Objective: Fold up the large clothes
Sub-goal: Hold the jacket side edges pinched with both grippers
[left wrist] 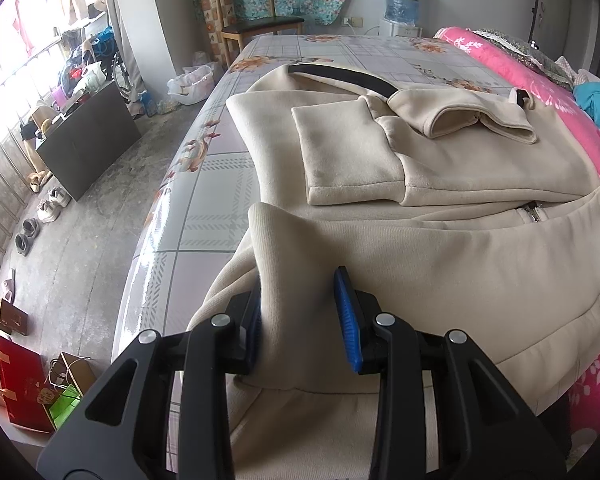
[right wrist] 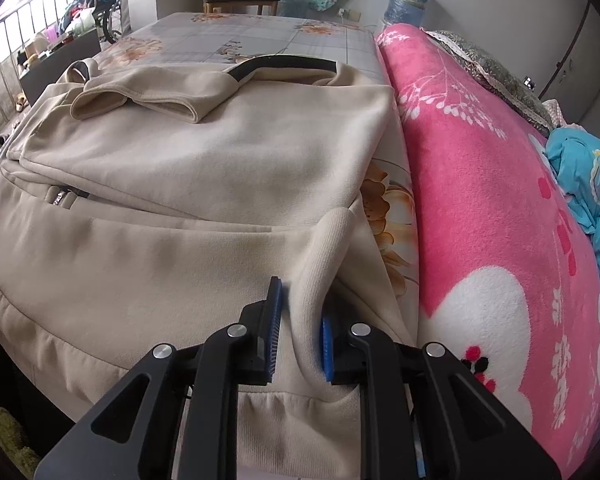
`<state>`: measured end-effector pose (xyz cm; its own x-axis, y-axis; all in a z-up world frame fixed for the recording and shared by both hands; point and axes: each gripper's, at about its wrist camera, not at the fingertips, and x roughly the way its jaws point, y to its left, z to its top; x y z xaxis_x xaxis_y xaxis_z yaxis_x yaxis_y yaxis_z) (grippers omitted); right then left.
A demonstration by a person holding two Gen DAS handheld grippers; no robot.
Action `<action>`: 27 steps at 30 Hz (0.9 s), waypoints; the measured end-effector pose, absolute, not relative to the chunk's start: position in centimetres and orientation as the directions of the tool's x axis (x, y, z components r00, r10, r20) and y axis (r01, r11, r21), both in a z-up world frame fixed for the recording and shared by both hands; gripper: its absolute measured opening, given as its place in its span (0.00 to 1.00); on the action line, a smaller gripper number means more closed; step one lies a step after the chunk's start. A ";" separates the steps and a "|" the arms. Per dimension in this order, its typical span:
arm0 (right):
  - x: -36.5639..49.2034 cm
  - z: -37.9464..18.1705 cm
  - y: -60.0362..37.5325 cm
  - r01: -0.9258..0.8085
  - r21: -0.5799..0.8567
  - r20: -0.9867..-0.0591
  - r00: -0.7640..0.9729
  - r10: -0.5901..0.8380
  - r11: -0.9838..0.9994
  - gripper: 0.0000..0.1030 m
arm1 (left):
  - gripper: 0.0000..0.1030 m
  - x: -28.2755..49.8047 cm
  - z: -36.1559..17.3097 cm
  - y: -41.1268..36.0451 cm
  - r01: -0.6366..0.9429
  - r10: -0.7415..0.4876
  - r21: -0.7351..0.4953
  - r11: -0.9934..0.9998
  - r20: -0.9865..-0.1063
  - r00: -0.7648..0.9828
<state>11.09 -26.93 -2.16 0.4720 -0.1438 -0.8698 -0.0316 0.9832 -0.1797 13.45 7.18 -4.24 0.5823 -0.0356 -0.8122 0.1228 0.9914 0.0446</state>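
Note:
A cream zip-up jacket (left wrist: pixel 420 160) lies on the bed, with both sleeves folded across its body and a black-trimmed collar (left wrist: pixel 340 74) at the far end. Its ribbed bottom hem is lifted toward me at two corners. My left gripper (left wrist: pixel 300 292) is shut on a raised fold of the hem's left corner. In the right wrist view the same jacket (right wrist: pixel 200 152) fills the middle. There my right gripper (right wrist: pixel 302 304) is shut on the ribbed right corner, which stands up between the blue pads. The zipper pull (right wrist: pixel 60 196) shows near the middle fold.
The jacket rests on a floral grey bed sheet (left wrist: pixel 204 184). A pink blanket (right wrist: pixel 480 200) is heaped along the right side, with blue cloth (right wrist: pixel 580 184) beyond it. Off the bed's left edge are a concrete floor, shoes (left wrist: pixel 48 204) and a dark cabinet (left wrist: pixel 88 140). A chair (left wrist: pixel 260 20) stands at the far end.

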 end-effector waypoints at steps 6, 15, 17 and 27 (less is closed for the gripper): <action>11.1 -2.2 -26.9 -0.034 -0.187 -0.870 0.470 -0.150 0.982 0.16 | 0.31 13.3 -4.2 7.4 0.120 -0.027 0.054 0.991 -0.811 0.584; 11.1 -2.2 -26.9 -0.034 -0.190 -0.869 0.470 -0.152 0.981 0.16 | 0.31 13.2 -4.2 7.2 0.123 -0.015 0.070 0.990 -0.811 0.585; 11.1 -2.2 -26.9 -0.033 -0.190 -0.869 0.470 -0.153 0.981 0.16 | 0.31 13.2 -4.2 7.2 0.122 -0.012 0.073 0.990 -0.811 0.585; 11.0 -2.2 -26.8 -0.034 -0.192 -0.869 0.471 -0.154 0.981 0.16 | 0.31 13.2 -4.2 7.1 0.122 -0.004 0.082 0.989 -0.813 0.583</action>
<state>11.04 -26.83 -2.16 0.4708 -0.1541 -0.8687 -0.0336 0.9808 -0.1922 13.25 7.06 -4.15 0.5829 -0.0042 -0.8126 0.1219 0.9891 0.0823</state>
